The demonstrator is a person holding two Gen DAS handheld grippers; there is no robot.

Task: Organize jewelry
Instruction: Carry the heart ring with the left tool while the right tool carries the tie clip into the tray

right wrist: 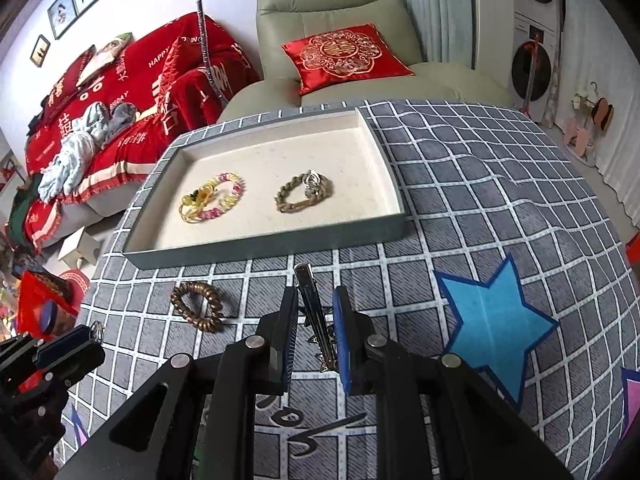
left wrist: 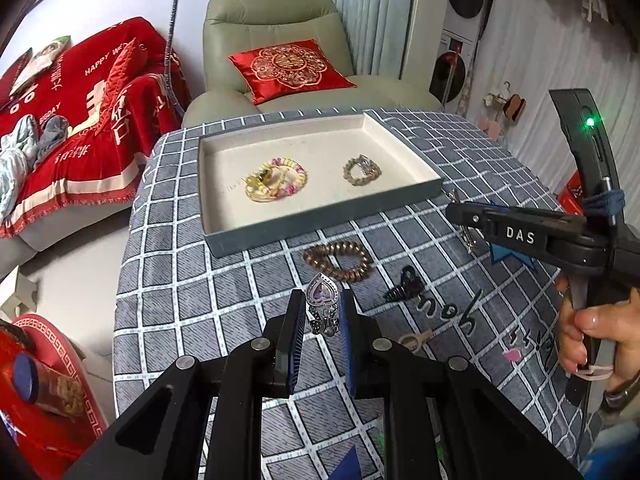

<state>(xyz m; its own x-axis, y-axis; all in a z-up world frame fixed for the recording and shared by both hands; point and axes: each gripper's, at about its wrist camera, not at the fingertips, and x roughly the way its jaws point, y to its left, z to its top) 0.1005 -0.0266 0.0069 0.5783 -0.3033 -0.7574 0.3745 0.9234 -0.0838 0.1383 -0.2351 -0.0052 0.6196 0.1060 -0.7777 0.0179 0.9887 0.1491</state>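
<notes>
A grey tray [left wrist: 320,222] with a cream lining sits on the checked cloth; it shows in the right wrist view too [right wrist: 264,246]. In it lie a yellow and pink bead bracelet [left wrist: 276,180] [right wrist: 212,196] and a dull gold chain bracelet [left wrist: 362,170] [right wrist: 304,192]. My left gripper [left wrist: 320,308] is shut on a silver heart-shaped hair clip [left wrist: 322,296], held above the cloth. My right gripper [right wrist: 316,308] is shut on a slim silver hair clip [right wrist: 314,312]. A brown spiral hair tie [left wrist: 338,260] [right wrist: 198,306] lies in front of the tray.
A black claw clip [left wrist: 404,284] and a small beige ring piece [left wrist: 416,338] lie on the cloth. A blue star patch [right wrist: 494,326] is at the right. A green armchair [left wrist: 280,40] with a red cushion stands behind the table. A red-covered sofa [left wrist: 80,120] is at the left.
</notes>
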